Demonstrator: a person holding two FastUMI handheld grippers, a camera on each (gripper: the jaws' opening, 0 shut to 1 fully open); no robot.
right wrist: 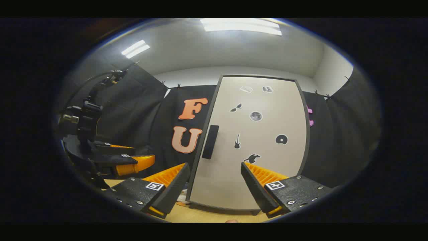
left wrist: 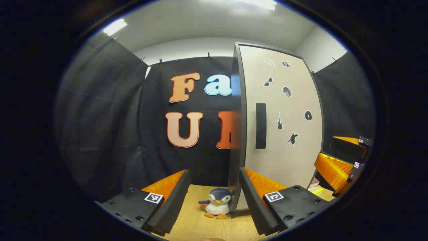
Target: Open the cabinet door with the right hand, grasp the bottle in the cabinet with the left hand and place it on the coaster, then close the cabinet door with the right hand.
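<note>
A tall, flat-fronted cabinet [right wrist: 249, 144] stands on a pale wood-grain table [left wrist: 207, 227], its off-white cabinet door [left wrist: 284, 117] closed and edged by a dark frame. A slim black rectangular handle [left wrist: 260, 125] runs vertically near the door's left edge, and small dark stickers, among them a guitar [left wrist: 280, 121] and a disc [left wrist: 308, 115], dot the smooth panel. The bottle cannot be seen; whatever is behind the door is hidden.

In the left gripper view, the left gripper [left wrist: 214, 197] is released, its two ribbed fingers spread wide with nothing between them. Beyond the gap a small plush penguin [left wrist: 216, 203] with a soft grey-blue back and white belly sits on the table just beside the cabinet's lower left corner.

In the right gripper view, the right gripper [right wrist: 215, 187] faces the door, also spread apart and holding nothing, well short of the handle. The left gripper shows at that view's left side.
</note>
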